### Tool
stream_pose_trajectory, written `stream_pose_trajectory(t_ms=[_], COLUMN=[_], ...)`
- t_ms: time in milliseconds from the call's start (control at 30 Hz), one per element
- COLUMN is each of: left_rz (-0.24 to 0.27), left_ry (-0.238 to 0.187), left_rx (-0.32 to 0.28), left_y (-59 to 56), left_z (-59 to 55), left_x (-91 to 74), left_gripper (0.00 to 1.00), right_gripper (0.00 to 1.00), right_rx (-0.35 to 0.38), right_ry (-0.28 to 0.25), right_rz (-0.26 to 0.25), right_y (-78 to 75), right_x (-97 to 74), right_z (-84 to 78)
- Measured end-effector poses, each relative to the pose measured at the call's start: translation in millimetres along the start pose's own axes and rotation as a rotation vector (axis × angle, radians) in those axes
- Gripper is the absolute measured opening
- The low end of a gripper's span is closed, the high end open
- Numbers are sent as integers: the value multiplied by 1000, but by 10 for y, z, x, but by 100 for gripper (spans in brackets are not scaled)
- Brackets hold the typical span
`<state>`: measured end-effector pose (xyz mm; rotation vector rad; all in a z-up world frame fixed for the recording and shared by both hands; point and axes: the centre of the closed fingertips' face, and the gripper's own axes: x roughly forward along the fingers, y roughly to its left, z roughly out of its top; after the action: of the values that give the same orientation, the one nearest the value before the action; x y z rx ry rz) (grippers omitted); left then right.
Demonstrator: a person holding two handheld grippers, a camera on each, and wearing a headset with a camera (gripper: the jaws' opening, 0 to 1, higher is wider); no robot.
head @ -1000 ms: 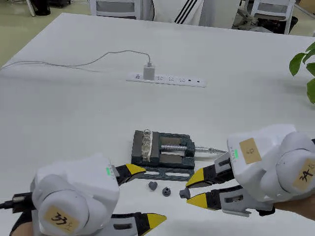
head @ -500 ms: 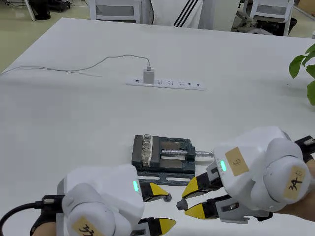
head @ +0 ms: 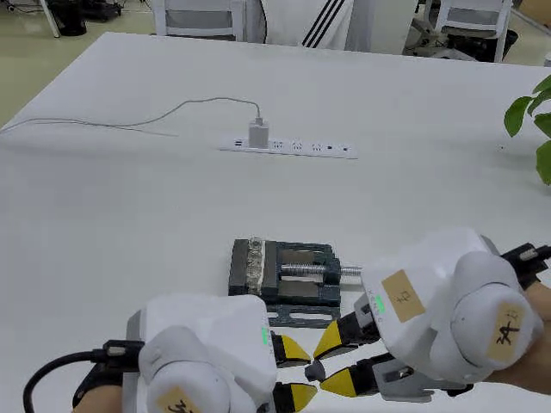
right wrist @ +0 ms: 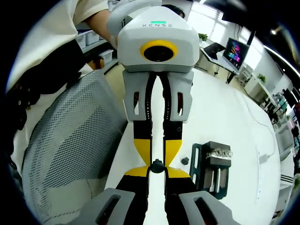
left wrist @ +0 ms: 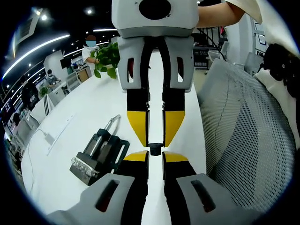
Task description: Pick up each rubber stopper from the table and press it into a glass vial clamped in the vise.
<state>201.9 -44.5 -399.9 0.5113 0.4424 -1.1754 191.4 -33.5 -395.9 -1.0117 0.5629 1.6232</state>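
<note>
The right claw is clamped on a dark rubber stopper at its very tips, held above the bench. The left claw faces it nose to nose, its jaws drawn close with a narrow slot between them. Its tips meet the same stopper, but I cannot tell whether they pinch it. In the head view both claws sit at 6 o'clock of the vise, near its front edge. A row of glass vials stands clamped at the vise's 9 o'clock end. In the right gripper view a second stopper lies on the bench just beside the vise. A power strip lies well apart at the vise's 12 o'clock.
</note>
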Motion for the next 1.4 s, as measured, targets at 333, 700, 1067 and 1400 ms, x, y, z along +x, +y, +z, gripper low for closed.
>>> stream_pose_trajectory(t_ms=[333,700,1067,1400], left_rz=[-8,1,0,-3], left_ry=[11,-19,-27,-30], left_rx=[-21,-67,-72,-75], left_y=[-37,-15,-10,-15], left_z=[-23,-3,11,16], left_x=[27,38,21,-5], left_gripper=[6,5,5,4], right_gripper=[7,7,7,7], right_rx=[-2,4,9,7], right_ry=[1,-10,-22,-24], right_rz=[20,21,23,23], right_y=[32,17,10,14], right_x=[17,-7,-25,-31], right_z=[28,32,26,5])
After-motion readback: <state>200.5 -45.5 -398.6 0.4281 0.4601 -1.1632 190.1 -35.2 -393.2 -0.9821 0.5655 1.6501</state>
